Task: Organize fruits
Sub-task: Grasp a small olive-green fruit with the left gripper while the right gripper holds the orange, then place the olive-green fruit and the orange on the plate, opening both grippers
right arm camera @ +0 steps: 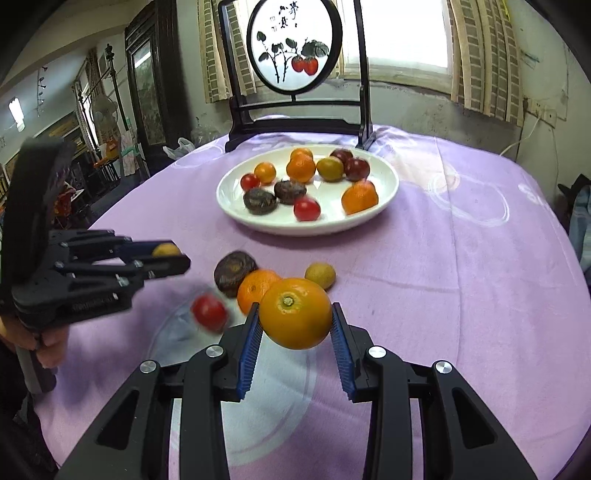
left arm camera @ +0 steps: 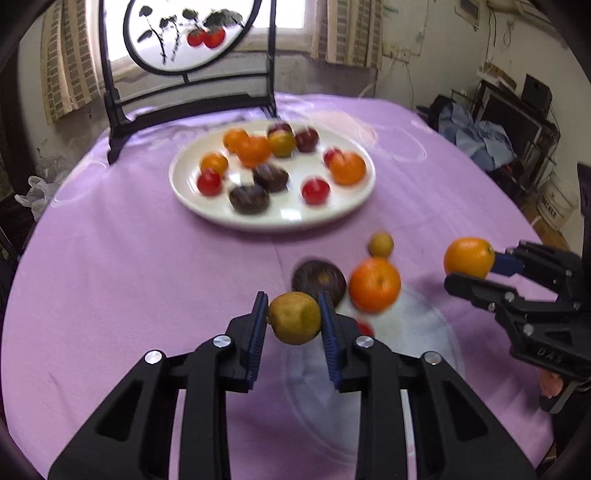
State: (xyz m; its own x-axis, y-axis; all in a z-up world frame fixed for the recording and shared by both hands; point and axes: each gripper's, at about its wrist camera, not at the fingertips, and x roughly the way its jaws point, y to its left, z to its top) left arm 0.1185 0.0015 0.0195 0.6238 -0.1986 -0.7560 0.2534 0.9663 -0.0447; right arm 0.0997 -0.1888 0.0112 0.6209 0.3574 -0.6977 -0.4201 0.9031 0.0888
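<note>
My left gripper (left arm camera: 293, 317) is shut on a small yellow-green fruit (left arm camera: 294, 318) and holds it above the purple cloth. It shows at the left of the right wrist view (right arm camera: 170, 254). My right gripper (right arm camera: 295, 319) is shut on an orange (right arm camera: 295, 318), also seen in the left wrist view (left arm camera: 469, 257). A white plate (left arm camera: 192, 201) (right arm camera: 388, 177) further back holds several oranges, tomatoes and dark fruits. Loose on the cloth lie an orange (left arm camera: 375, 284) (right arm camera: 253, 286), a dark fruit (left arm camera: 314, 277) (right arm camera: 234, 267), a small yellow fruit (left arm camera: 381, 244) (right arm camera: 320, 275) and a tomato (right arm camera: 208, 312).
A black standing screen with a round painted panel (left arm camera: 188, 29) (right arm camera: 293, 48) stands at the table's far edge behind the plate. A plastic bag (left arm camera: 40, 188) lies off the table's left side. Shelves and clutter (left arm camera: 517, 122) stand to the right.
</note>
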